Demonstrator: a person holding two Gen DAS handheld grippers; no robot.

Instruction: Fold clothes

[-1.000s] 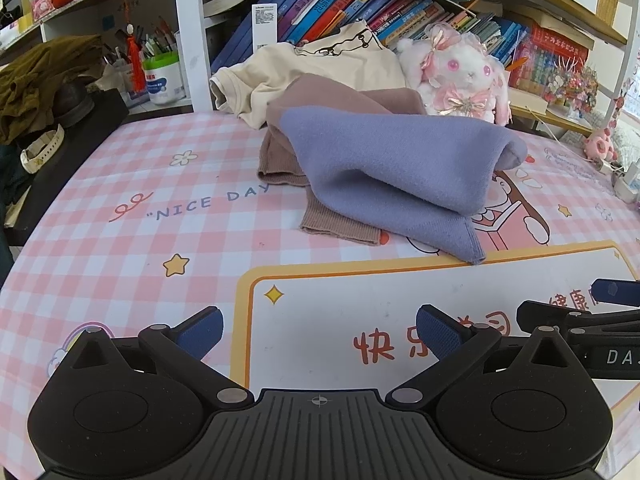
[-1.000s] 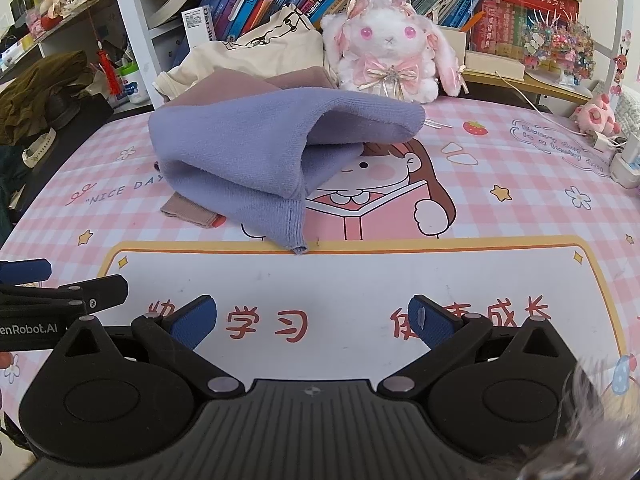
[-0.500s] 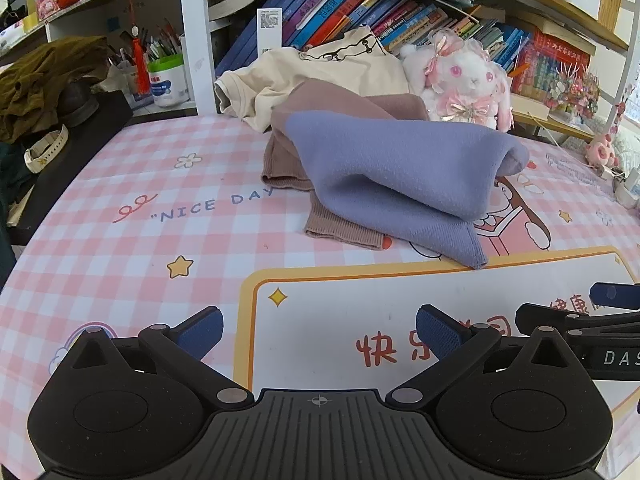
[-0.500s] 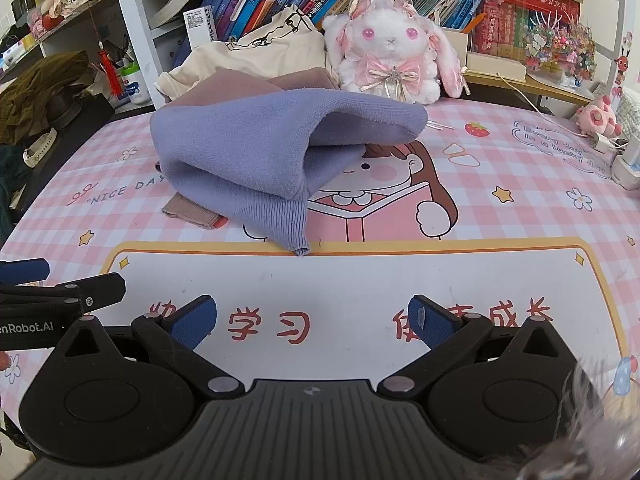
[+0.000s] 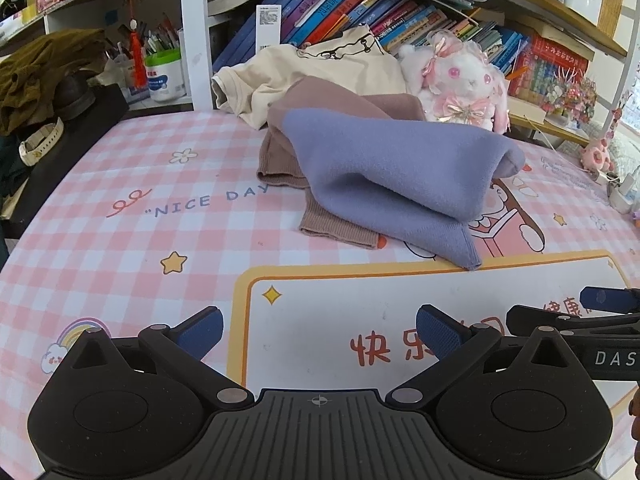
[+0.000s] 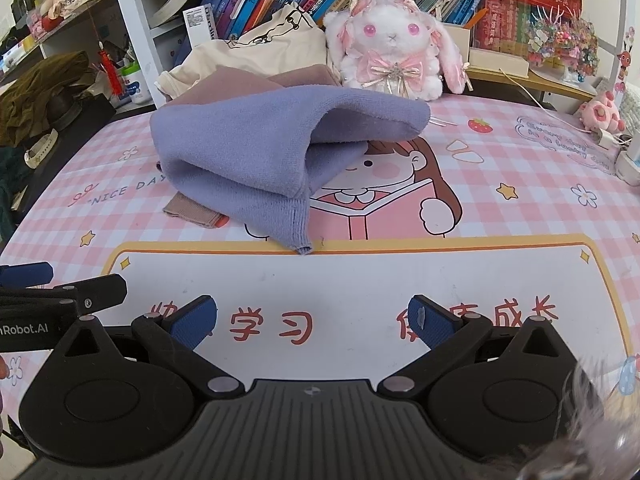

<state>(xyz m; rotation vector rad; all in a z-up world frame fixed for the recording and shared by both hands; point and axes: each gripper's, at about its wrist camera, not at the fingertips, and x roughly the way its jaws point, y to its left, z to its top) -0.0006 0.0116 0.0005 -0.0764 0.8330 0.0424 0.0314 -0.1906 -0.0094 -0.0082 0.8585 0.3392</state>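
i see both tools open and empty: left tool (image 5: 319, 330), right tool (image 6: 312, 320), near the folded purple garment (image 6: 256, 152) on the surface (image 6: 520, 200).

Two low tabletop views (shared clothes (image 5: 384, 176))

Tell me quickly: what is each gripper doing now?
Left gripper: jaws open, holding nothing.
Right gripper: jaws open, holding nothing.
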